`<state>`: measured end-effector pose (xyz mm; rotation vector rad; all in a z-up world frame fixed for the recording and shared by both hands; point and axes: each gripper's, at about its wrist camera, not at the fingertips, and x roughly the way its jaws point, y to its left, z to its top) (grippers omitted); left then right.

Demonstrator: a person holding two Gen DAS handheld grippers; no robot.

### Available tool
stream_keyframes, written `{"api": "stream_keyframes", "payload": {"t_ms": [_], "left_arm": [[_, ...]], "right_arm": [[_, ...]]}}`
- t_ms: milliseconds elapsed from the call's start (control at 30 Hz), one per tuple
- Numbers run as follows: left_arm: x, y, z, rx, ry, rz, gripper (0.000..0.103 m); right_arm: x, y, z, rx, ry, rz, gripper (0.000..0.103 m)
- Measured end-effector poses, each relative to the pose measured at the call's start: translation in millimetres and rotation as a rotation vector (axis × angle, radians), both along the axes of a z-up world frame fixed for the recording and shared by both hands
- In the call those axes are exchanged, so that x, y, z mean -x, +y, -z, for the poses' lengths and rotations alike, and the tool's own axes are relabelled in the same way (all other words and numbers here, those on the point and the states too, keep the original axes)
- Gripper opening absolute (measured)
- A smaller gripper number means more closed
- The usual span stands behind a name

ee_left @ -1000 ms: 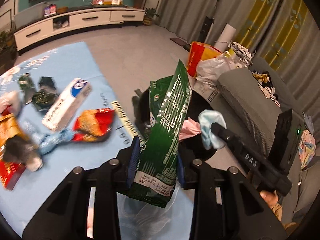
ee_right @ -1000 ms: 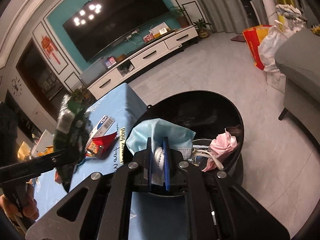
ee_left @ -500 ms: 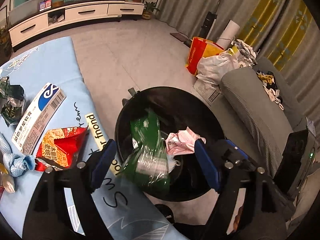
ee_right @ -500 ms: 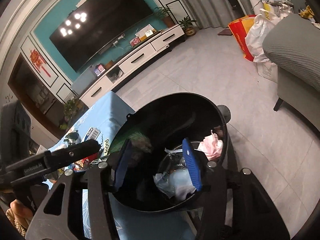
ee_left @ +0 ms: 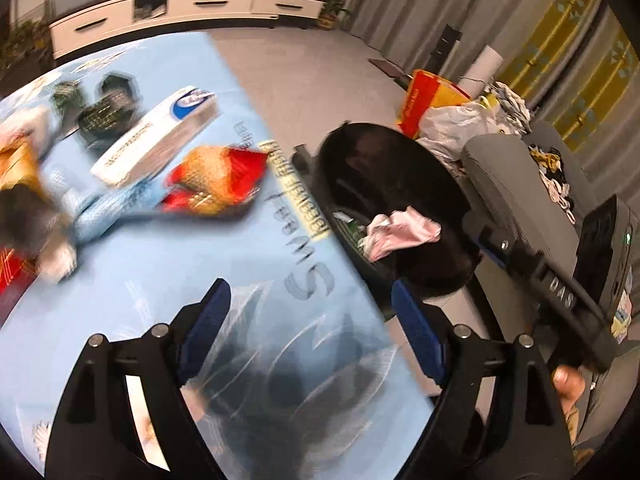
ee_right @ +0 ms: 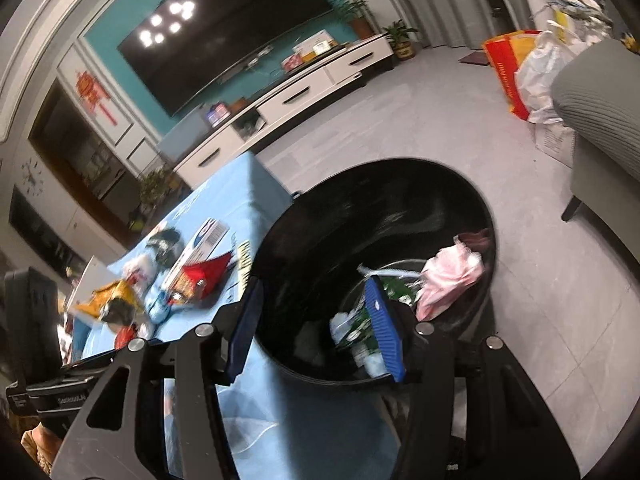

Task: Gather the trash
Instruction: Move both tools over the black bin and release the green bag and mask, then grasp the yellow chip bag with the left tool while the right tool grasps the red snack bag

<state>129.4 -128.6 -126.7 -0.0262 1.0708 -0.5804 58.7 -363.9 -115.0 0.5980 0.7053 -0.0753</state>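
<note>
With jaws spread, left gripper (ee_left: 310, 332): empty, red wrapper (ee_left: 216, 180) ahead-left on table.
right gripper (ee_right: 316, 328): released, over bin.
bin (ee_right: 400, 184): pink wrapper (ee_right: 448, 280), green bag (ee_right: 394, 290).

Table litter (ee_left: 48, 216) motion-blurred, perhaps fabric; bin (ee_right: 440, 184) bottom partly hidden.

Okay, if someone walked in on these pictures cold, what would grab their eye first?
Probably the round black trash bin on the floor beside the table, with a crumpled pink wrapper and green packaging inside. Next, the litter on the light blue tablecloth: a red and orange snack bag beside a white and blue carton. Both the left gripper and right gripper have open, empty fingers.
</note>
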Motion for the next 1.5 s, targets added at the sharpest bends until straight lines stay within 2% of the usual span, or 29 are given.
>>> {"api": "stream_keyframes", "payload": {"t_ms": [233,500,567,633,700,767,900,1133,1500], "left_arm": [[25.6,83.5,-9.1,0.013,-0.002,-0.126,0.085],[35.0,161.1,-15.5,0.088,0.009,-0.295,0.086],[36.3,175.3,-16.9,0.11,0.007,-0.321,0.086],[37.4,187.4,-17.4,0.128,0.003,-0.336,0.086],[38.5,200.8,-17.6,0.146,-0.002,-0.353,0.086],[37.8,209.0,-17.7,0.158,-0.004,-0.368,0.086],[34.1,226.1,-15.4,0.185,-0.001,-0.411,0.086],[18.1,243.7,-16.0,0.227,-0.006,-0.473,0.086],[-20.3,232.3,-35.7,0.233,-0.087,-0.5,0.086]], "right_arm": [[-8.2,45.6,-9.9,0.023,0.027,-0.116,0.053],[-20.8,93.1,-23.2,0.059,0.05,-0.211,0.055],[-24.7,101.8,-25.5,0.059,0.053,-0.227,0.057],[-27.9,107.3,-27.1,0.051,0.051,-0.234,0.063],[-31.4,111.3,-27.7,0.043,0.054,-0.238,0.064],[-37.3,115.8,-26.7,0.039,0.065,-0.239,0.064],[-46.7,117.2,-24.0,0.016,0.074,-0.221,0.072],[-75.4,116.3,-8.8,-0.022,0.113,-0.179,0.072],[-129.8,113.7,19.4,-0.033,0.152,-0.123,0.072]]}}
